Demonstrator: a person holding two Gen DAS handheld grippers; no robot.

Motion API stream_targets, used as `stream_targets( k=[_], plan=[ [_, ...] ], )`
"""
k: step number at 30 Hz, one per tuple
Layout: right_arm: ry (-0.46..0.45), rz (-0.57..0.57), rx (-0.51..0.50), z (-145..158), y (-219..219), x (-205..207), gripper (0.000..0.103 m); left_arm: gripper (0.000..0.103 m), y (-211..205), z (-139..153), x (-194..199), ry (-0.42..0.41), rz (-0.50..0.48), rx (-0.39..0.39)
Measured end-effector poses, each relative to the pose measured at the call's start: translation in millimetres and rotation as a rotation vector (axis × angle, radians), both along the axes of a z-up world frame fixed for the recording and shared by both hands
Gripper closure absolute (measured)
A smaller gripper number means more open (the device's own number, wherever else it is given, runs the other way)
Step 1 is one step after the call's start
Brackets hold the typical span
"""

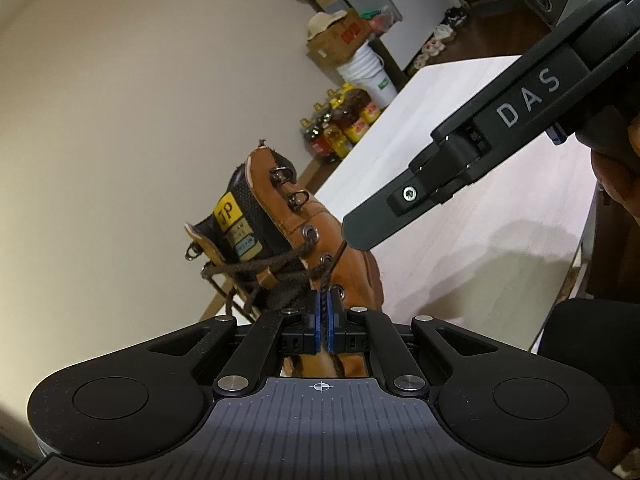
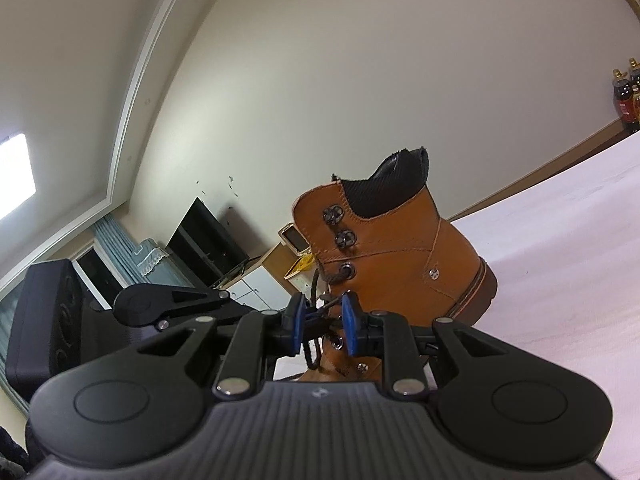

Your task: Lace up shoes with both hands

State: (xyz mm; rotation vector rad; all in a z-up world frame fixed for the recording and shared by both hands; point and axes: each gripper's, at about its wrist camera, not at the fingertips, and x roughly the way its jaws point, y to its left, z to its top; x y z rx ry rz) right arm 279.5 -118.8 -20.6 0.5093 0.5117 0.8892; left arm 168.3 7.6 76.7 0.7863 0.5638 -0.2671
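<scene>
Left gripper [image 1: 323, 307]: pads clenched on the dark lace [image 1: 280, 268], lower centre of frame.
Right gripper [image 2: 322, 325]: pads apart, lace strands between them.
Boot [image 2: 394, 258]: upright on the white table [image 2: 560, 280], mid-frame; upper hooks bare.
Technique: likely keep the left's tension while the right pinches near the eyelet [image 2: 346, 270].

1. A plain cream wall [image 1: 120, 100] fills the left of the frame.
2. Oil bottles [image 1: 340, 120] and a white bucket [image 1: 366, 72] are seen upper centre.
3. A curtained window [image 2: 116, 248] and ceiling light [image 2: 14, 176] are shown at left.
</scene>
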Motion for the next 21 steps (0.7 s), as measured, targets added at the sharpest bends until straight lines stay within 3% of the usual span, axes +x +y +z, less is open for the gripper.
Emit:
stream_targets(
  k=[6,10,14,21],
  plan=[
    [0.003,0.004,-0.010,-1,4,-3,0.079,0.100,8,-1,0,-0.003,0.003,-0.018],
    [-0.001,0.009,-0.002,0,3,-5,0.079,0.100,25,15,-27,0.021,-0.008,-0.180],
    [-0.013,0.023,0.018,0,-1,-9,0.079,0.100,41,20,-42,0.016,-0.010,-0.260],
    [-0.019,0.038,0.017,-1,-3,-13,0.079,0.100,48,23,-56,-0.009,-0.016,-0.265]
  ],
)
